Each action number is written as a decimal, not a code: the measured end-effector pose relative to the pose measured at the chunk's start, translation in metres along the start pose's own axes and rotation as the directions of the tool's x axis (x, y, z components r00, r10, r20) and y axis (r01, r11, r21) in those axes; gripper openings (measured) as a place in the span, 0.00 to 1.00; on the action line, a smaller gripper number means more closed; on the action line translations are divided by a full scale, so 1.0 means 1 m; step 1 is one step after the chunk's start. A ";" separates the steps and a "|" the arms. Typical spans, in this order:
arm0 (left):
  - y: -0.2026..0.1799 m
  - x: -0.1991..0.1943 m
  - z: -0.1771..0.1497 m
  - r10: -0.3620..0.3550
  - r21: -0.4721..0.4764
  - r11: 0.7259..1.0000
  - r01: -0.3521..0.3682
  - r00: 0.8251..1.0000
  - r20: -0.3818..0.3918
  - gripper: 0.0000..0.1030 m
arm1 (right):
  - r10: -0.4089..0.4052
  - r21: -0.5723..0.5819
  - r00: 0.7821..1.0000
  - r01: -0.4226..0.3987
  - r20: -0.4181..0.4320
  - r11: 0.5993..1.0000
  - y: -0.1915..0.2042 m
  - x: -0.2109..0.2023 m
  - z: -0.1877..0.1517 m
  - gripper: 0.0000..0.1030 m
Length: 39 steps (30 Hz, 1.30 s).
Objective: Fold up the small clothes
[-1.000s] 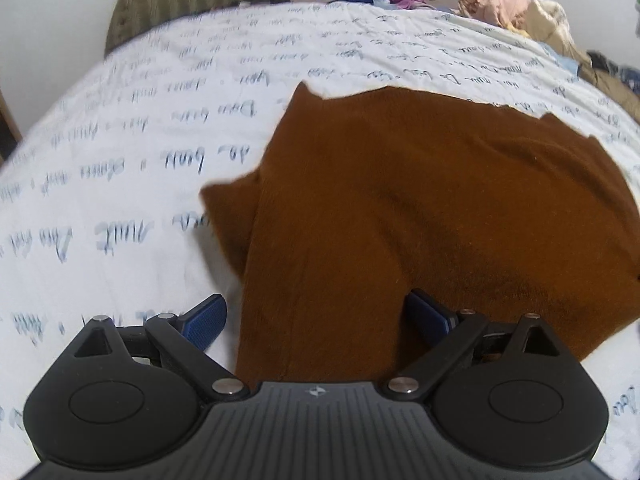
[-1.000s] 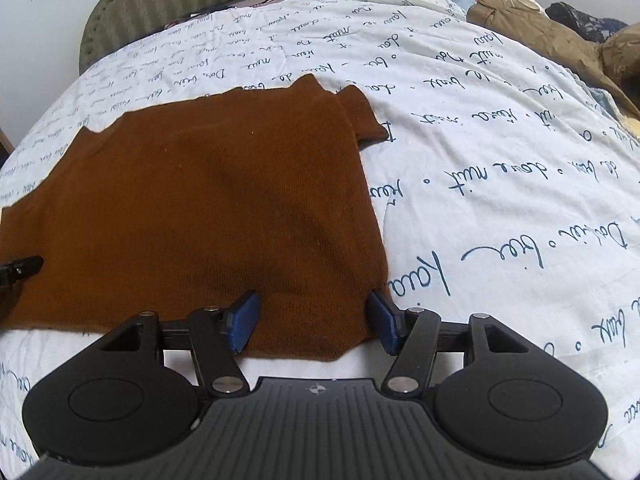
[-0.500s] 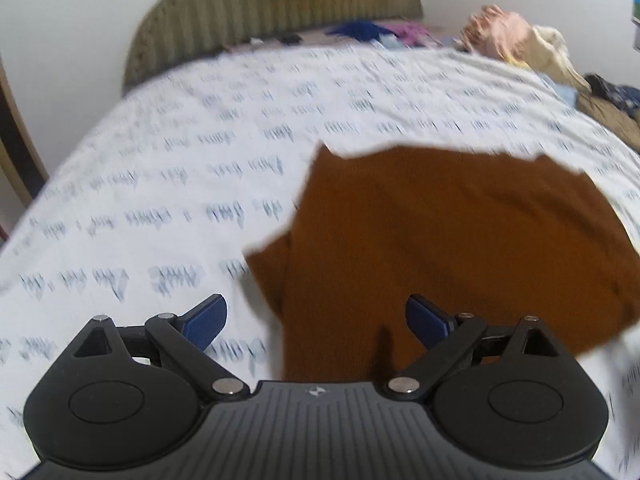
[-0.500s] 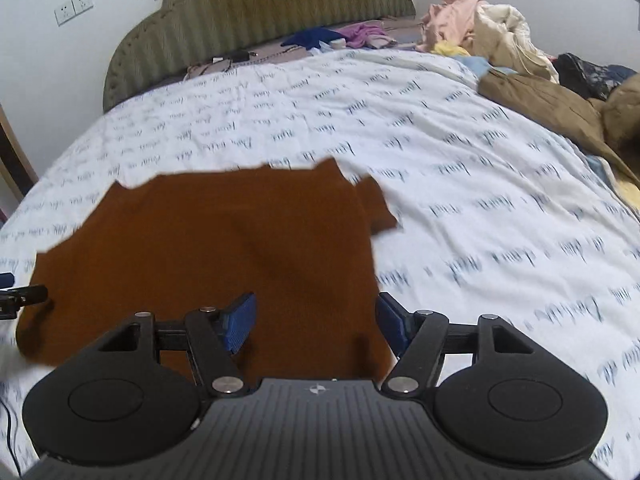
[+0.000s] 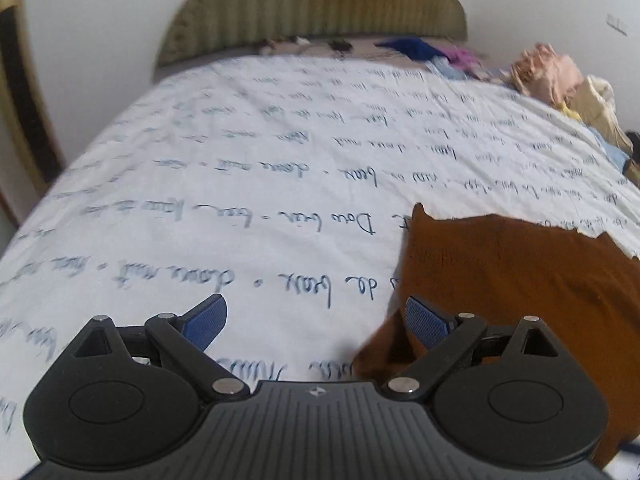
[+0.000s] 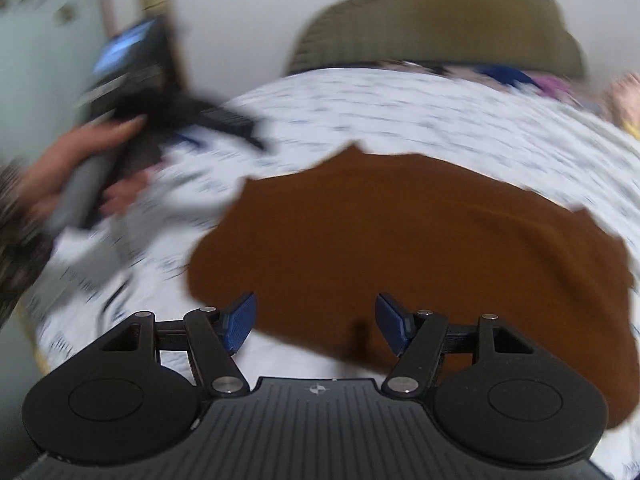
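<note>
A brown garment (image 5: 520, 280) lies flat on a white bed (image 5: 240, 168) printed with handwriting, its near-left corner just beside the right pad of the left tool (image 5: 316, 320), whose jaws stand apart and empty.

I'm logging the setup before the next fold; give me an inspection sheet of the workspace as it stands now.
Surface: bed cover, white with blue handwriting print, bare left of the garment.
Job's things: brown garment lying flat on the cover, in neither gripper.
Clutter: heap of clothes at the far right; blue and purple items by the headboard.
Grippers: left gripper open, empty; right gripper open, empty, above the garment's near edge.
Cables: nothing seen.
Surroundings: white wall; the left-wrist view shows a wall plate.
</note>
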<state>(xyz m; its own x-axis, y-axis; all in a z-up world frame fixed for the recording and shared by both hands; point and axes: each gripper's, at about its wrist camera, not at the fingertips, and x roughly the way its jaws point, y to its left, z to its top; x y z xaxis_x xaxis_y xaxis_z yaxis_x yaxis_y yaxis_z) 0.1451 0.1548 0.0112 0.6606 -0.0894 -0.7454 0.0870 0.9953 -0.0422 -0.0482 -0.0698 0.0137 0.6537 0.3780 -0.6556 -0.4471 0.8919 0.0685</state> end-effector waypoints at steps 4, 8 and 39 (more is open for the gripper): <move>-0.005 0.035 0.010 -0.049 0.007 0.999 0.050 0.997 -0.063 0.94 | -0.092 -0.205 0.996 0.094 0.018 0.974 0.057 0.017 -0.001 0.63; -0.008 0.064 0.015 -0.089 -0.002 0.996 0.090 0.990 -0.109 0.94 | -0.100 -0.329 0.995 0.095 0.000 0.940 0.093 0.034 -0.006 0.63; -0.018 0.133 0.055 -0.646 -0.446 0.733 0.512 0.730 -0.224 0.61 | -0.321 -0.414 0.947 0.301 0.022 0.859 0.130 0.105 -0.003 0.37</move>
<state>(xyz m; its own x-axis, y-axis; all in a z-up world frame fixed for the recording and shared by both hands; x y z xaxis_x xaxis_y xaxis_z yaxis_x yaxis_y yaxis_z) 0.2726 0.1231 -0.0507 0.2589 -0.7000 -0.6656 0.0694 0.7008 -0.7100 -0.0391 0.0848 -0.0482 0.7757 0.0767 -0.6265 -0.4403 0.7769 -0.4500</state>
